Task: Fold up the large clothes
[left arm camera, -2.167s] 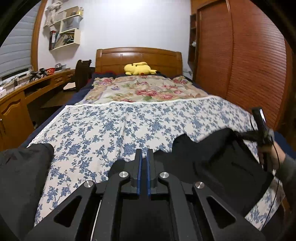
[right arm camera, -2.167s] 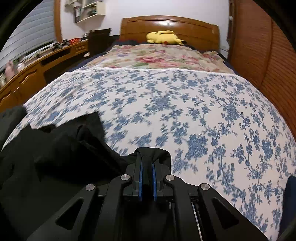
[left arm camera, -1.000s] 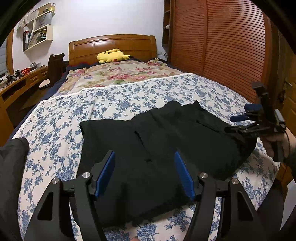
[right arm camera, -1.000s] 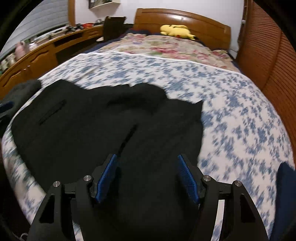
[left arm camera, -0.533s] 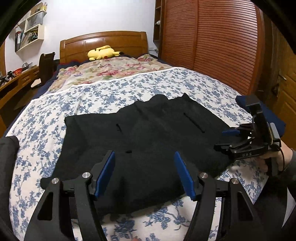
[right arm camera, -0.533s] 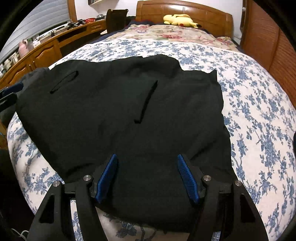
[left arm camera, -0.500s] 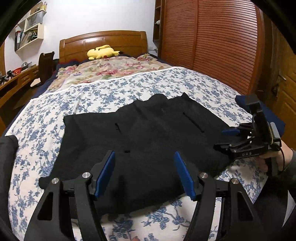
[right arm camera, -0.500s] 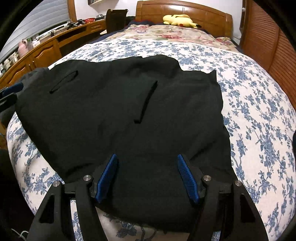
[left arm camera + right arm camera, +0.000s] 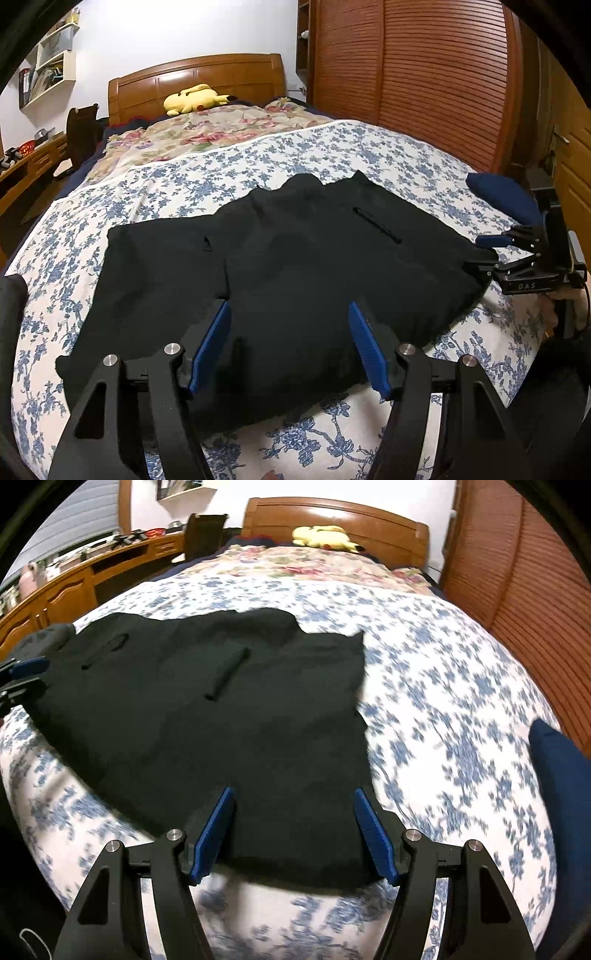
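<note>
Two empty, wide-open grippers, left gripper (image 9: 290,347) and right gripper (image 9: 291,830), above black garment (image 9: 280,266) spread on bed (image 9: 332,155); soft, limp, probably light; best pinched at near-edge corners.

right tool (image 9: 291,830) agape over black garment (image 9: 221,709) (flat on floral bedspread (image 9: 443,701)).

Both grippers, the left gripper (image 9: 290,345) and the right gripper (image 9: 293,830), now stand with fingers spread, no longer pinching the black garment (image 9: 295,266), which now lies spread flat on the bed (image 9: 332,155).
</note>
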`<state>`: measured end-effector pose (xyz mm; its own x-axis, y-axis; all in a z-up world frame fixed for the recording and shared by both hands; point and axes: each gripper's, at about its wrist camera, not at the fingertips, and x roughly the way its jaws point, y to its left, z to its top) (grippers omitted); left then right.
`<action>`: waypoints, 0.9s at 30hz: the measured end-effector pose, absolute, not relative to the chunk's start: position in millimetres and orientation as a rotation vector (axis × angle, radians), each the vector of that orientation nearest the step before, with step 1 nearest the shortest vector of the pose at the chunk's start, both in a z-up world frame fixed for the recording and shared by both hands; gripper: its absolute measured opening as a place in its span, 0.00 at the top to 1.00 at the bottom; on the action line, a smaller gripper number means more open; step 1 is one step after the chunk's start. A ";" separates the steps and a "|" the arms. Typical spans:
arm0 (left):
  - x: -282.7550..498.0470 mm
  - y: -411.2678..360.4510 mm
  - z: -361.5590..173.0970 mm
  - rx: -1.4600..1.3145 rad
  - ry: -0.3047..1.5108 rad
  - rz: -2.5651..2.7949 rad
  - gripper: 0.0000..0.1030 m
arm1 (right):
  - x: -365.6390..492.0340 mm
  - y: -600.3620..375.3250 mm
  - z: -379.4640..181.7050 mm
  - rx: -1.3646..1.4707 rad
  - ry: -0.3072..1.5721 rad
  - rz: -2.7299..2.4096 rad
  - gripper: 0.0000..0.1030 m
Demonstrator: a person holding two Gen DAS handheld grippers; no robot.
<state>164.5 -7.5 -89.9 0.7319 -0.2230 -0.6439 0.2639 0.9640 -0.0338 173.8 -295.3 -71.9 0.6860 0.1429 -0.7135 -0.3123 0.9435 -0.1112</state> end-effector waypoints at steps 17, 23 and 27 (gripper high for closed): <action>172.1 -28.9 -113.6 0.114 0.758 -0.270 0.35 | 189.4 -312.9 -100.3 -0.104 0.824 0.277 0.16; 172.5 -29.0 -115.3 0.116 0.760 -0.265 0.34 | 189.2 -312.1 -99.0 -0.093 0.835 0.290 0.16; 172.5 -29.0 -115.7 0.114 0.761 -0.266 0.34 | 186.1 -308.6 -97.9 -0.096 0.830 0.312 0.25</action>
